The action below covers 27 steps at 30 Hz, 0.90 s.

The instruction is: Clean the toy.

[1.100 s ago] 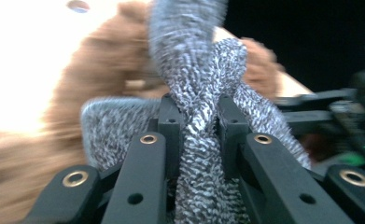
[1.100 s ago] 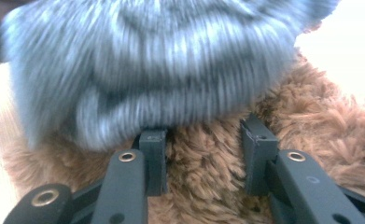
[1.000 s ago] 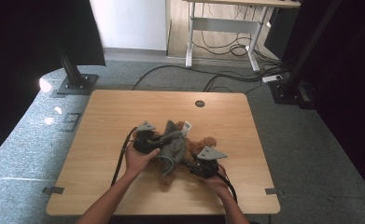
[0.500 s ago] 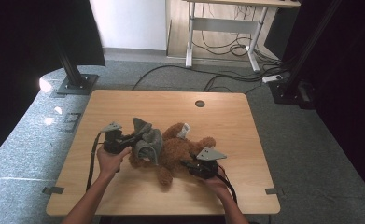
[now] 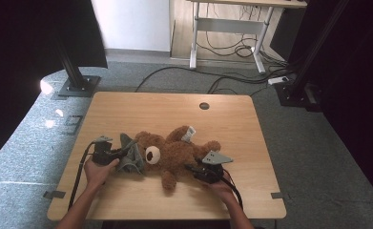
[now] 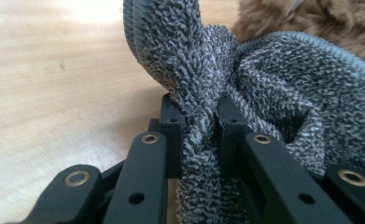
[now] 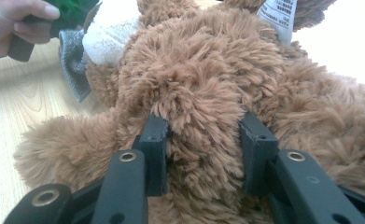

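Brown plush teddy bear [image 5: 174,155] on our light wooden table [image 5: 232,124]: right gripper [image 7: 203,154] clamps it, left gripper [image 6: 200,135] pinches grey knitted cloth [image 6: 283,107].

left tool [image 5: 122,155] drawn leftward, grey knit garment [image 5: 130,157] pulled off teddy bear [image 5: 174,153], bear's face uncovered

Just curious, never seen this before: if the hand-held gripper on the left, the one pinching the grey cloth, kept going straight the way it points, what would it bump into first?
Probably the teddy bear's head. The left hand-held gripper points right, its jaws shut on the grey cloth, with brown fur just beyond; depth is hard to judge.
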Available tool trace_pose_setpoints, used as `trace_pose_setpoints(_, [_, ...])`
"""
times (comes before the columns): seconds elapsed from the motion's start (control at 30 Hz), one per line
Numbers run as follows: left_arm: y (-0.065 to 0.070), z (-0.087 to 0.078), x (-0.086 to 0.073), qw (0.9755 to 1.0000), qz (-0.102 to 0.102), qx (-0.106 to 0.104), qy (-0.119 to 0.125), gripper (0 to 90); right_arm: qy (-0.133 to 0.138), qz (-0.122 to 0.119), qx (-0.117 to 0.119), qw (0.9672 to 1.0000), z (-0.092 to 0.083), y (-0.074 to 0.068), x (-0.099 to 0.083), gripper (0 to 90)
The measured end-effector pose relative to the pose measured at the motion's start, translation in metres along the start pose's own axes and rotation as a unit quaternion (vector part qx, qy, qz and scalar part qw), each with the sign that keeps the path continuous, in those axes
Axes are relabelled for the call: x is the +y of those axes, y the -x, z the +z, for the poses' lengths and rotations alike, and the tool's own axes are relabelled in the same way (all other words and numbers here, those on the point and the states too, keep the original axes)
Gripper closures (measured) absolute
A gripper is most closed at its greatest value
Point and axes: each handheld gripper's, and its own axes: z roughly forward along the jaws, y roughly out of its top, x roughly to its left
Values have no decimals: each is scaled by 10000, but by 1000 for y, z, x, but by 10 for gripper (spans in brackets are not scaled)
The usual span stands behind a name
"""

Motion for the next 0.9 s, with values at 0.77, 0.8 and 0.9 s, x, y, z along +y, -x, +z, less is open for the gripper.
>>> trace_pose_setpoints(0.77, [153, 59, 85, 9840, 827, -1574, 87, 755, -4, -87, -32, 10000, 1, -2, 1, 604])
trace_pose_setpoints(0.8, [155, 64, 85, 9846, 856, -1523, 46, 754, -7, -113, -40, 9999, 1, -3, 1, 604])
trace_pose_setpoints(0.9, [148, 76, 83, 9867, 720, -1451, -156, 755, 1, -175, -50, 9998, 0, -4, 0, 600])
